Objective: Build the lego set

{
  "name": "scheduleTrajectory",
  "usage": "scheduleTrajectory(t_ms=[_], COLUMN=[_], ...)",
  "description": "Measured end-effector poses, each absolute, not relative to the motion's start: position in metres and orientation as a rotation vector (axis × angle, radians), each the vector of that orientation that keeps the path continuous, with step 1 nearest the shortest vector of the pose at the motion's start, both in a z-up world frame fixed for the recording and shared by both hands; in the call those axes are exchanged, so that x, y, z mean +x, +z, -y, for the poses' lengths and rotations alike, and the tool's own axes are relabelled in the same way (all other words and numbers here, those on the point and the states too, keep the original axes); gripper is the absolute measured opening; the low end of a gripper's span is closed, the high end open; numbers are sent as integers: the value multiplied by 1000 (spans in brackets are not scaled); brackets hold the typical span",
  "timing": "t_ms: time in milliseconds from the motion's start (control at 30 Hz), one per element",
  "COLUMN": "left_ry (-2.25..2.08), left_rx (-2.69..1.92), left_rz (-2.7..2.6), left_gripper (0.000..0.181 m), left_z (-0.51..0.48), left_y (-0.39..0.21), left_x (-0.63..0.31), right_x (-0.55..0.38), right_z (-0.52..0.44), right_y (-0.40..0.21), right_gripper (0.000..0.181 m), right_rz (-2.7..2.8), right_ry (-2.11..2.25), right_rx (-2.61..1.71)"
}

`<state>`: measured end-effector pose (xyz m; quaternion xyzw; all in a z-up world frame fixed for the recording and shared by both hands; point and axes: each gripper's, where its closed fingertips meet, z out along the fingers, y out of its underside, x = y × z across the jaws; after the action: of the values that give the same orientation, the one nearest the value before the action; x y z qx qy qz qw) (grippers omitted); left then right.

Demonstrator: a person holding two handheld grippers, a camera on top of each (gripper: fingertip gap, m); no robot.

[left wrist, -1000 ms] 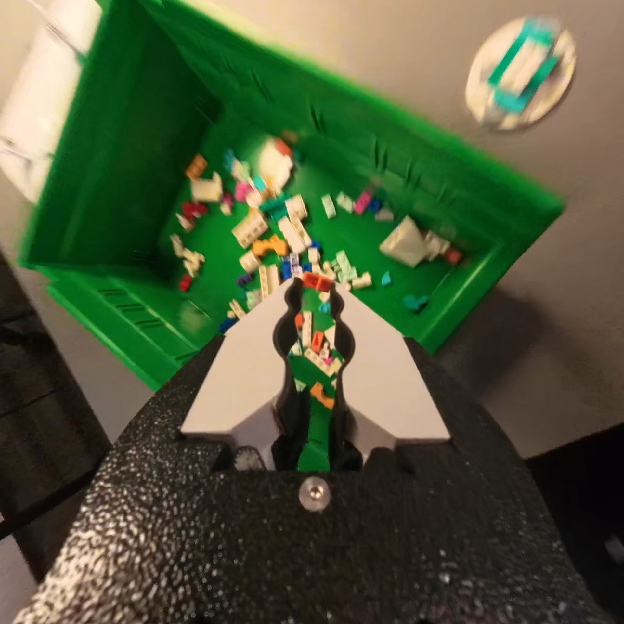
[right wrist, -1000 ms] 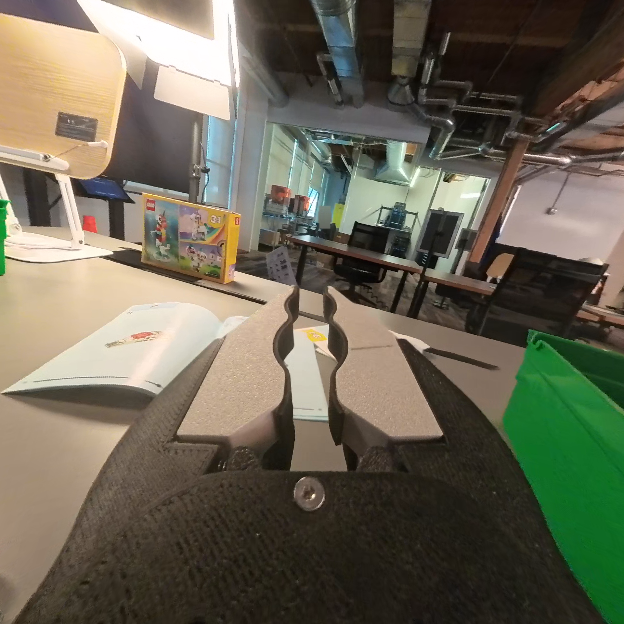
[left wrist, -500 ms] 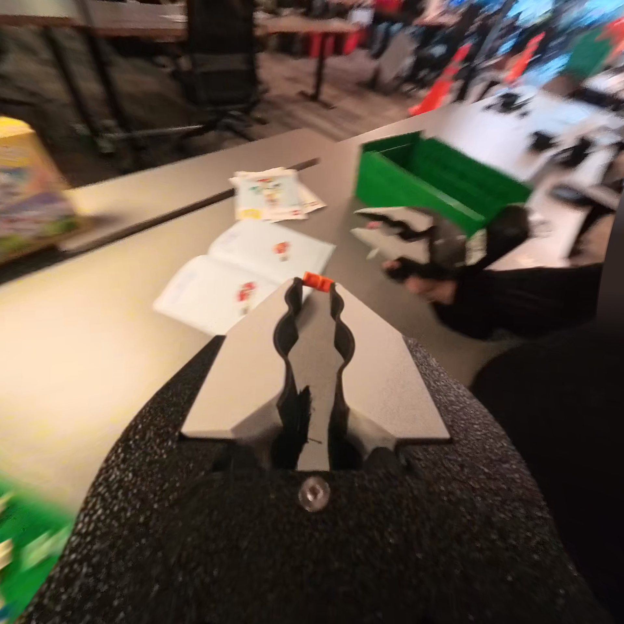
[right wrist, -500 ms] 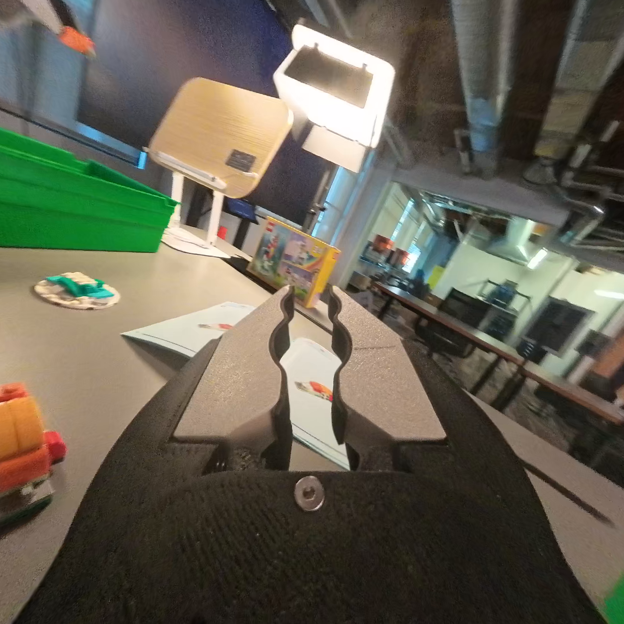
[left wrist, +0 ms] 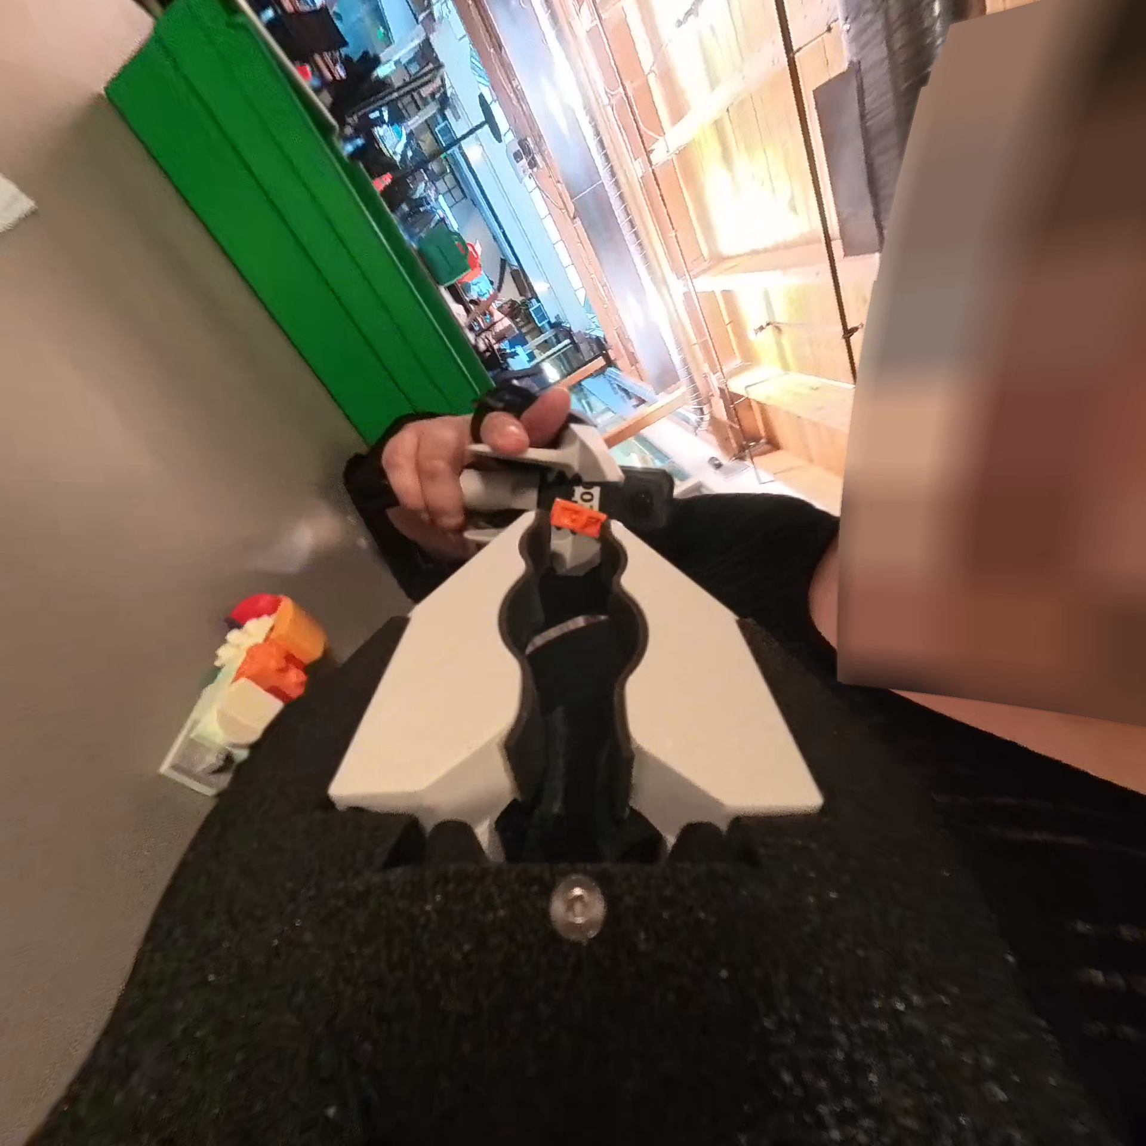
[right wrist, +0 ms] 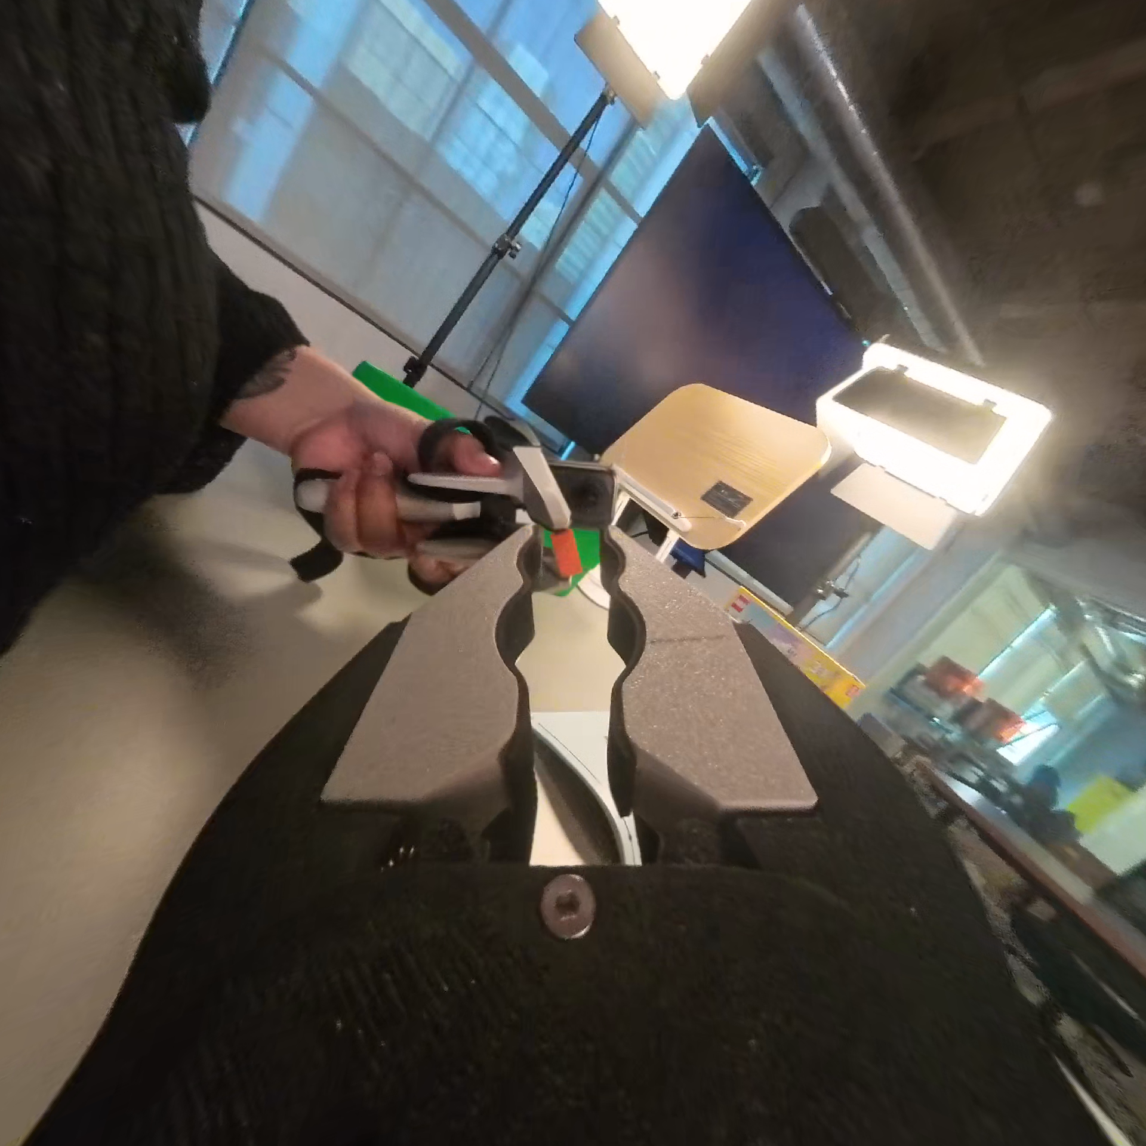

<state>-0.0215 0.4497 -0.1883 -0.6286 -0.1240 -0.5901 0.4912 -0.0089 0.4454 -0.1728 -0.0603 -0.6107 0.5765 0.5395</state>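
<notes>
Left hand-held gripper (left wrist: pixel 573 527): tips clenched on the orange brick (left wrist: pixel 577 518), which lies crosswise over the fingertips, long axis spanning from finger to finger.
Right hand-held gripper (right wrist: pixel 567 546): fingers parted and holding nothing (the orange brick sits just ahead of its tips, long axis tilted steeply).
Partly built model (left wrist: pixel 257 676): on the worktop (left wrist: pixel 124 434), left of the left hand-held gripper.
Green bin (left wrist: pixel 297 204): farther off, upper left.
</notes>
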Motion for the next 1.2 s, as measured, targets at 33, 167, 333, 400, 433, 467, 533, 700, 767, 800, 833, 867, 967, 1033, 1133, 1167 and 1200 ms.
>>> scheduleTrajectory(t_ms=[33, 167, 333, 400, 433, 467, 533, 700, 767, 800, 833, 867, 967, 1033, 1133, 1167, 1200], left_ry=[-1465, -1538, -1570, -1572, -1573, -1573, -1564, -1290, -931, -743, -593, -492, -373, -365, -372, -377, -378], left_rx=[-1531, -1541, -1556, -1567, -1571, -1571, -1557, -1656, -1864, -1975, -2080, -2164, -2285, -2281, -2276, -2272, -2270], left_rz=[314, 341, 371, 387, 394, 400, 410, 332, 253, 192, 104, 14, -191, -281, -329, -337, -342], left_gripper=[14, 14, 14, 14, 14, 14, 14, 44, 50, 52, 54, 55, 58, 57, 51, 48, 44], left_z=[-449, -446, -442, -442, -442, -442, -444, -451, -454, -452, -447, -442, -433, -433, -435, -436, -437], left_y=[-191, -198, -205, -208, -209, -210, -210, -213, -241, -258, -273, -286, -309, -313, -317, -317, -317], left_x=[-20, -14, -11, -11, -10, -11, -13, -22, -38, -47, -51, -51, -44, -36, -33, -33, -34], right_x=[-10, -13, -15, -16, -17, -18, -20, -34, -42, -45, -47, -50, -54, -55, -55, -55, -54], right_z=[-445, -436, -432, -431, -431, -431, -432, -462, -480, -487, -493, -498, -502, -503, -507, -509, -511], right_y=[-175, -189, -197, -202, -204, -205, -205, -199, -200, -200, -202, -204, -221, -229, -232, -232, -232], right_gripper=[17, 14, 11, 9, 8, 8, 7, 6, 6, 6, 6, 6, 6, 6, 6, 6, 6], right_rz=[1463, 1511, 1527, 1539, 1539, 1541, 1549, 1486, 1483, 1485, 1492, 1509, 1637, 1706, 1760, 1762, 1769], right_ry=[1321, 1109, 1025, 981, 965, 958, 965, 935, 931, 929, 929, 928, 943, 978, 1032, 1048, 1064], right_rx=[-123, -2, 42, 63, 68, 67, 45, -102, -182, -215, -244, -267, -317, -362, -458, -494, -528])
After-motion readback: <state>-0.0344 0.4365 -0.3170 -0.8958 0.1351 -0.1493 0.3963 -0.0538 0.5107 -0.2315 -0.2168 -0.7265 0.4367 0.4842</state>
